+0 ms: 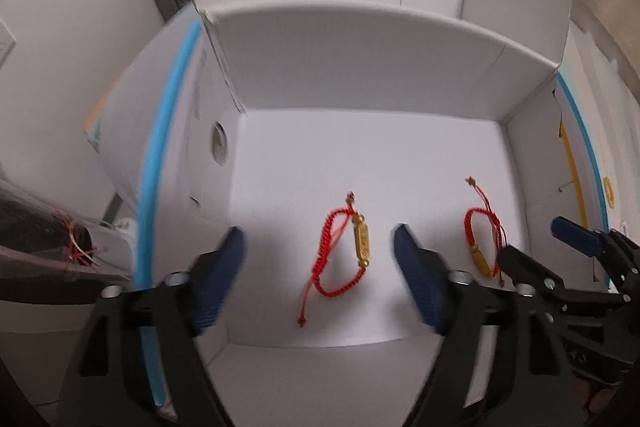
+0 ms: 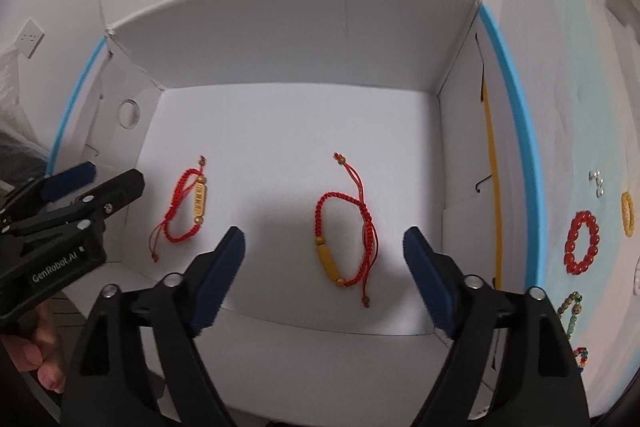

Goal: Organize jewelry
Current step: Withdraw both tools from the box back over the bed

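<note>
White cardboard box (image 2: pixel 304 39), flaps open, taken as the reference for all placements. Readable writing: "GenRobot.AI" in white on the black body of the left gripper (image 2: pixel 68 187), seen from the right wrist view; faint print on the far flap of the box is too blurred to read. Contents on the box floor: two red braided cord bracelets, lying flat and well apart from each other. The left bracelet (image 1: pixel 346 251) has a gold barrel charm with embossed marks that cannot be made out, small gold beads at either end of the charm and knotted cord tails with tiny beads; it lies on the floor below and between the blue pads of the left gripper (image 1: pixel 320 267), which stands spread wide, released, touching nothing. The right bracelet (image 2: pixel 346 239) has a plain, smooth gold tube charm and longer loose tails; it lies on the floor below and between the pads of the right gripper (image 2: pixel 324 267), likewise spread wide and empty. Outside the box, past its right wall, on a pale blue mat (image 2: pixel 580 107): a red bead bracelet (image 2: pixel 582 243), a yellow ring-shaped piece (image 2: pixel 627 214), small silvery items (image 2: pixel 597 182) and a green-brown bead strand (image 2: pixel 570 311). A person's fingers (image 2: pixel 44 351) grip the left gripper's handle.
</note>
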Demonstrator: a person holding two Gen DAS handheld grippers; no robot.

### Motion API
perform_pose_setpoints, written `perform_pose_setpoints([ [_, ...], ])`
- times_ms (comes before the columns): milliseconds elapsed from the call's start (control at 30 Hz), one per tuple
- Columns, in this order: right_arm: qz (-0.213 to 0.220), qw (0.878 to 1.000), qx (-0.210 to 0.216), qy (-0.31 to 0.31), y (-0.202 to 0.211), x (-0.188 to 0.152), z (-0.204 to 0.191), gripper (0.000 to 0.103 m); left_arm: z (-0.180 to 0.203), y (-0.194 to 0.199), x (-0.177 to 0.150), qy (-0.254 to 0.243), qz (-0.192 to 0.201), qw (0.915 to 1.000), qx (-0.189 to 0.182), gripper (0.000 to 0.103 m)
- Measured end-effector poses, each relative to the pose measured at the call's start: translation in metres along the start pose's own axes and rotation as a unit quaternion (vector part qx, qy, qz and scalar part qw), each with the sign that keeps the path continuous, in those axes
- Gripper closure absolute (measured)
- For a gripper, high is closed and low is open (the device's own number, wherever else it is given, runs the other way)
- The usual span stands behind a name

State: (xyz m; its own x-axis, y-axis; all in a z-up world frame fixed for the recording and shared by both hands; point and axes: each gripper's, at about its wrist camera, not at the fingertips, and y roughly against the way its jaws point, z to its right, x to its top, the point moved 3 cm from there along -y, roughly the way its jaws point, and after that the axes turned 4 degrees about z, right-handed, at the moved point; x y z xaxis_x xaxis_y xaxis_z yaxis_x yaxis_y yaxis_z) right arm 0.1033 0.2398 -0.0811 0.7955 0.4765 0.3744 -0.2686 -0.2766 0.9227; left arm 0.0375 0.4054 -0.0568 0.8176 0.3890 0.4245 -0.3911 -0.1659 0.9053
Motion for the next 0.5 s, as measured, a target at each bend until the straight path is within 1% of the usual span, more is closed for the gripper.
perform_pose_setpoints([
  [100, 0.013, 1.0, 0.004, 0.006, 0.011, 0.001, -0.004, 0.021, -0.002, 0.009, 0.003, 0.005, 0.008, 1.0, -0.001, 0.023],
  [167, 0.021, 1.0, 0.006, 0.008, 0.018, 0.003, -0.006, 0.016, -0.002, 0.014, 0.006, 0.009, 0.016, 0.9998, 0.001, 0.02],
  [267, 0.034, 0.999, 0.007, 0.008, 0.028, 0.001, -0.005, 0.012, -0.003, 0.023, 0.007, 0.01, 0.026, 0.9996, 0.005, 0.013],
  [433, 0.049, 0.999, 0.008, 0.008, 0.045, 0.003, -0.002, 0.01, -0.001, 0.034, 0.008, 0.017, 0.039, 0.9991, 0.009, 0.006],
  [500, 0.057, 0.998, 0.006, 0.007, 0.052, 0.004, -0.002, 0.01, 0.001, 0.038, 0.008, 0.017, 0.041, 0.999, 0.009, 0.006],
])
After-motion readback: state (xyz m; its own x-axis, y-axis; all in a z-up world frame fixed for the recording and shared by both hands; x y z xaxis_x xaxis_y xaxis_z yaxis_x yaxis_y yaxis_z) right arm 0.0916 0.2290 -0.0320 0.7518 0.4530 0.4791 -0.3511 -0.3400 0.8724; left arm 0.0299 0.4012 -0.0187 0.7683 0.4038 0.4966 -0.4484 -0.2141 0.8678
